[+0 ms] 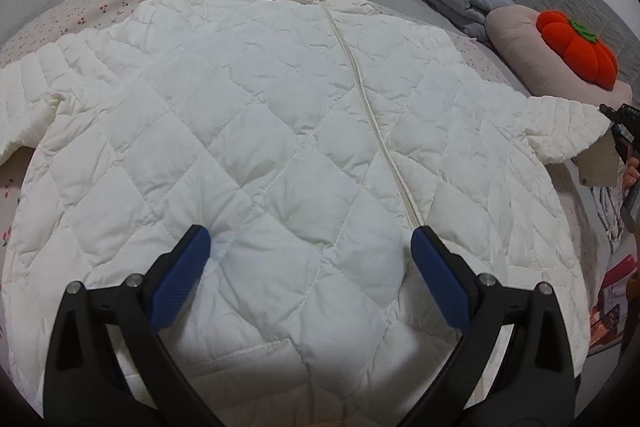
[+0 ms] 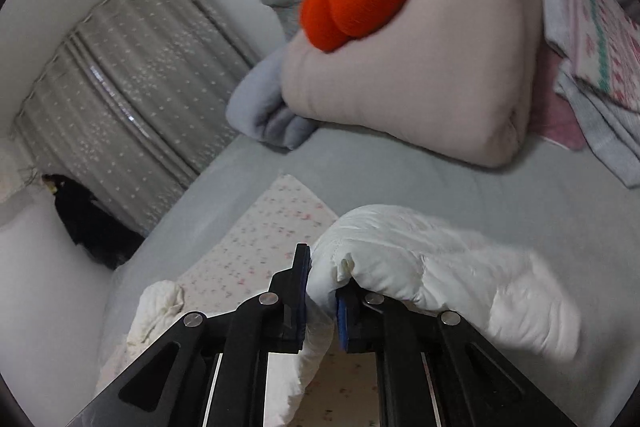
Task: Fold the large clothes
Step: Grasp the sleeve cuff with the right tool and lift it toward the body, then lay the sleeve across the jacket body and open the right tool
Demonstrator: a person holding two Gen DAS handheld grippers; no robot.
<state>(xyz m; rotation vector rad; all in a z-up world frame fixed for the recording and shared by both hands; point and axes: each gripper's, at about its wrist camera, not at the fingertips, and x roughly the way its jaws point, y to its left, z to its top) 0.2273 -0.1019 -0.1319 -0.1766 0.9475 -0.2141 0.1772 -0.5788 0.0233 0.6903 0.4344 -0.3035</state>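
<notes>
Your left gripper (image 1: pixel 310 241) is showing matte black angular arms, silver round screws and ribbed blue rubber pads (image 1: pixel 182 277). Your right gripper (image 2: pixel 322 291) is showing the same black frame, silver screws and blue pad edges.

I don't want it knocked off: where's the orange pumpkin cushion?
The pumpkin cushion sits on the pink pillow, far right in the left wrist view, beyond the jacket.
</notes>
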